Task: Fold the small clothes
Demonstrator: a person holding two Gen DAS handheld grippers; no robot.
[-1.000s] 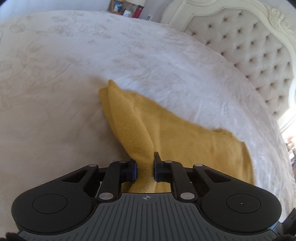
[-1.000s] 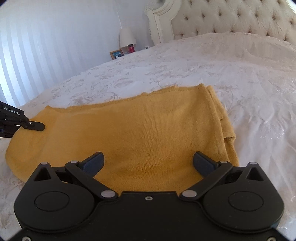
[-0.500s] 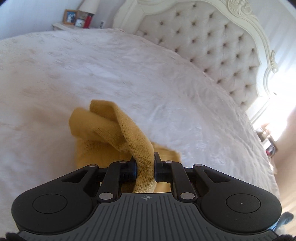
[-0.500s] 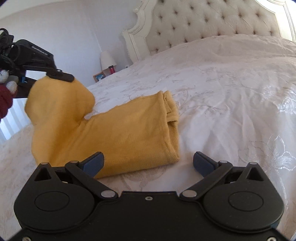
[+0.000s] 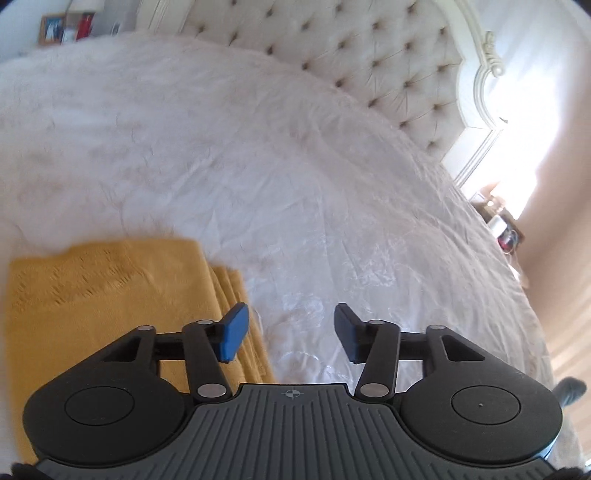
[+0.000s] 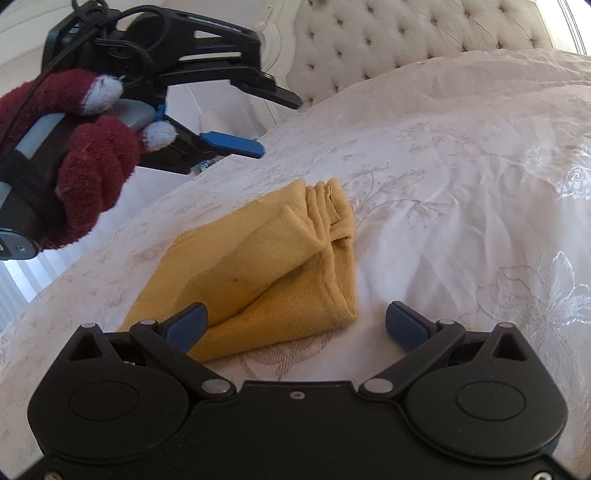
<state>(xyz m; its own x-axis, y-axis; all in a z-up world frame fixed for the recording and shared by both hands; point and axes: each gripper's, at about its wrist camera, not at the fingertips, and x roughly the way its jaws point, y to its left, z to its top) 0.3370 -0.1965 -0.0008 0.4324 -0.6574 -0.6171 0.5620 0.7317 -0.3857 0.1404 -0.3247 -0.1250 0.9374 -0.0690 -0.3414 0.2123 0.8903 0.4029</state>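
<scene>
A mustard-yellow knit garment point(image 6: 266, 273) lies folded over on itself on the white bedspread point(image 6: 461, 192), its layered edges stacked at the far end. In the left wrist view the garment point(image 5: 110, 306) lies at lower left. My left gripper point(image 5: 291, 334) is open and empty, its left finger over the garment's right edge. It also shows in the right wrist view point(image 6: 279, 122), held up in the air by a hand in a dark red glove point(image 6: 85, 177). My right gripper point(image 6: 295, 325) is open and empty, just in front of the garment's near edge.
A tufted cream headboard point(image 5: 369, 62) runs along the far side of the bed. A nightstand with a picture frame point(image 5: 51, 27) stands at the far left. Another small table with objects point(image 5: 502, 225) is at the right by a bright window.
My left gripper carried the garment's end up and over onto the rest, then opened and let it go. The garment went from spread out to folded. The right gripper stayed open.
</scene>
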